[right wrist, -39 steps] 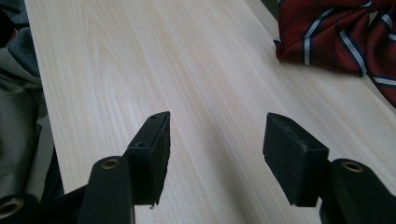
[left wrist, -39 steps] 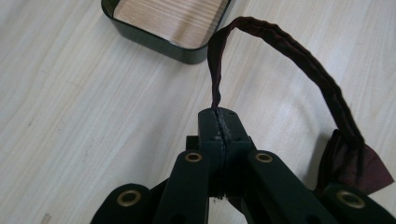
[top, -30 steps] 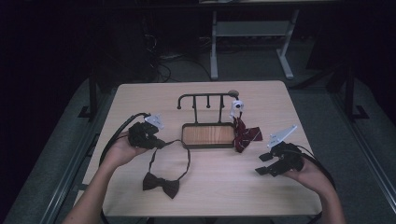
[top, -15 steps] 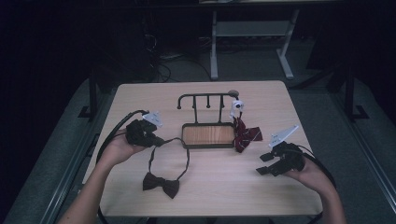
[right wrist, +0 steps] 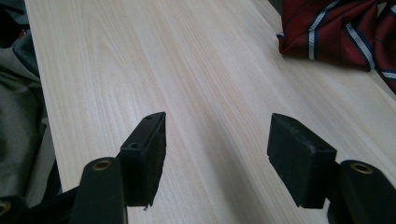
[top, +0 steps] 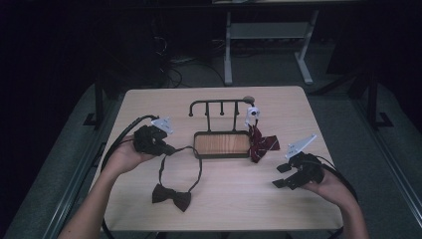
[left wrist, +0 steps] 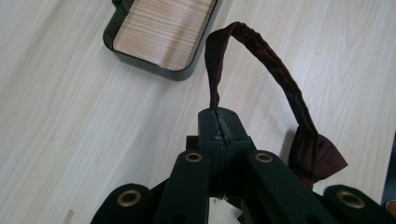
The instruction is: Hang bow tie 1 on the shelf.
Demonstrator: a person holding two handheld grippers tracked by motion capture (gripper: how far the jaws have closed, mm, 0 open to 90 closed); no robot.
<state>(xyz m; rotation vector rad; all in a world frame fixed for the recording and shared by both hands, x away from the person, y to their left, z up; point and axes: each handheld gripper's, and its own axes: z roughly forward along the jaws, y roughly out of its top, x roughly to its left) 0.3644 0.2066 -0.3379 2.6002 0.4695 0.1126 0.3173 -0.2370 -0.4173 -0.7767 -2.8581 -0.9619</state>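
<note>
A dark maroon bow tie (top: 171, 195) lies on the table's near left, its strap (top: 195, 160) looping up toward my left gripper (top: 166, 148). That gripper is shut on the bow tie's strap (left wrist: 275, 70), with the bow (left wrist: 315, 154) lying just beyond its jaws. A small black rack with hooks (top: 219, 104) stands at mid table on a wood-topped base (top: 221, 144). A red striped bow tie (top: 261, 143) rests against the base's right end. My right gripper (top: 280, 175) hovers open over bare table at the near right, the red striped bow tie (right wrist: 336, 30) ahead of it.
A small white clip-like piece (top: 252, 113) hangs on the rack's right end. The table's edge (right wrist: 39, 88) runs along the left of the right gripper view, with grey floor beyond. Cables trail from both grippers toward the near edge.
My left gripper has drawn slightly left and back with the strap, pulling the loop tauter. The right gripper has hardly moved.
</note>
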